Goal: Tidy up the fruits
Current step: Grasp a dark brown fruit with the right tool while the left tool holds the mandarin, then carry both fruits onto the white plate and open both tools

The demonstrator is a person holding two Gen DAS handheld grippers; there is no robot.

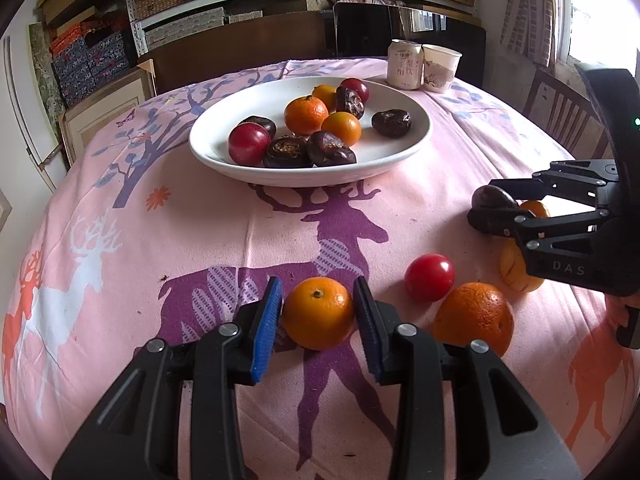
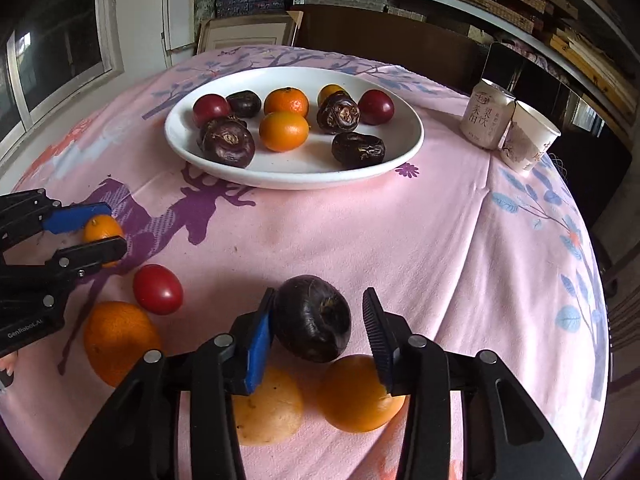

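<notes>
Though wrinkled, glossy dark fruit; dimpled mandarin

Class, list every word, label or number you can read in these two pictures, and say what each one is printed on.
"DAS": on the body of the right tool, seen from the left wrist view.
"GenRoboL.AI", roughly, last letters unsure: on the body of the left tool, seen from the right wrist view.
Chinese characters on the pale drink can: too blurred to quote.
Marks on the paper cup: unreadable.

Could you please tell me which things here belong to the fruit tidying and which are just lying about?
Job: white plate, mandarin, dark fruit, red fruit, large orange, yellow fruit, second mandarin.
Lying about: drink can, paper cup.
</notes>
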